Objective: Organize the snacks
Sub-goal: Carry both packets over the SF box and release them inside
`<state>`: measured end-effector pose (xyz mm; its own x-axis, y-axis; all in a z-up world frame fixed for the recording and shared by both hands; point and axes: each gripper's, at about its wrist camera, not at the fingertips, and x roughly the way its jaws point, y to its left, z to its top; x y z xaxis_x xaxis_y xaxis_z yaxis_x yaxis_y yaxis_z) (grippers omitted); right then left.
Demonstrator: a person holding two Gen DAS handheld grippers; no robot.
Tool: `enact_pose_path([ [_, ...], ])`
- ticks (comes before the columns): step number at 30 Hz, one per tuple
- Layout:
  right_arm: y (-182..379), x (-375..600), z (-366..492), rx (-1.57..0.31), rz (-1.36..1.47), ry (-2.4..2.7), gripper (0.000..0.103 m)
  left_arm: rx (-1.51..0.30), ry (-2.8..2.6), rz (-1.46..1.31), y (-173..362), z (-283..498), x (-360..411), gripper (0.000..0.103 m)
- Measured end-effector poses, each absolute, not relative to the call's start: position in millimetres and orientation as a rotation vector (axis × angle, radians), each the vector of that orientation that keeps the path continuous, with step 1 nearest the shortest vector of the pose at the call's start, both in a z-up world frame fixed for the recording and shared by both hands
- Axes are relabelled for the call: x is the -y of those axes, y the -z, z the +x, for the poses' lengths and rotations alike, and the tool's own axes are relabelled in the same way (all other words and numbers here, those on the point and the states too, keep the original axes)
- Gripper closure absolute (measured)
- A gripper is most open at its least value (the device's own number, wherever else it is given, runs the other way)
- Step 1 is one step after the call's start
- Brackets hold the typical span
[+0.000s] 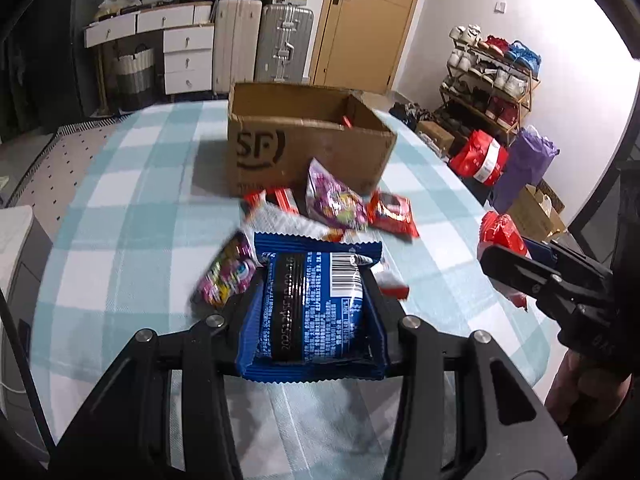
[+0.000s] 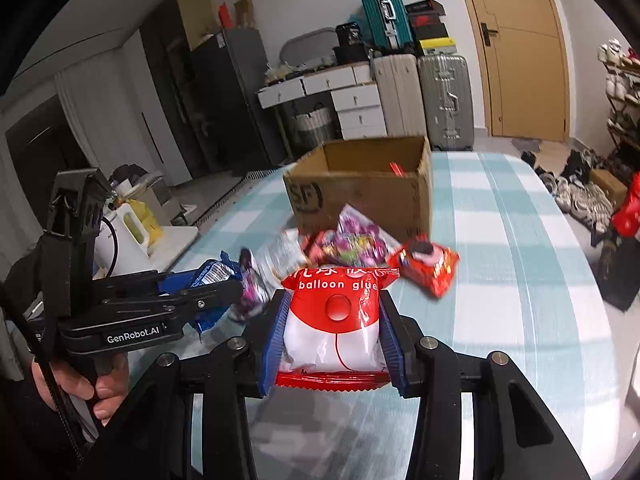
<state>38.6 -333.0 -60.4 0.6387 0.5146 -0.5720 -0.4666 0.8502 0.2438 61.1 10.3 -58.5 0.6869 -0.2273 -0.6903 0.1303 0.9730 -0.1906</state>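
The left gripper [image 1: 312, 292] is clamped on a blue snack packet [image 1: 312, 304], which lies barcode-up between its fingers and fills the gap from one pad to the other. The right gripper [image 2: 332, 320] is clamped on a red-and-white packet [image 2: 334, 320] printed "balloon glue", squeezed between its blue ribbed pads [image 2: 276, 344].

Ahead of the left fingers, on the blue-and-white checked tablecloth [image 1: 132, 208], lies a loose pile of snacks: a purple packet [image 1: 334, 200] leaning against the cardboard box [image 1: 304, 140], a red packet [image 1: 390, 210] just right of it, a white packet [image 1: 280, 216] partly under the blue one's far edge, and a blurred pink-purple packet [image 1: 228, 272] just left of the left finger. The box stands open-topped beyond the pile, with something red showing inside near its far right corner. The pile sits between the fingers and the box.

From the right wrist view the same pile lies just beyond the red-and-white packet's top edge, with the red packet [image 2: 426, 266] off to the right of the fingers and the box [image 2: 360, 184] behind. The left gripper [image 2: 208, 292] reaches in from the left, near the right fingers but apart from them, a hand [image 2: 80, 384] wrapped around its handle
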Motion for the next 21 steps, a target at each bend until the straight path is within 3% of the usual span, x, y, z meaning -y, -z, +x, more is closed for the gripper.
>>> enact_pose_path([
  [21,-22,306,131,-0.586,0.014,-0.646,0.06,-0.716,0.216,-0.095,-33,158,-27,0.062],
])
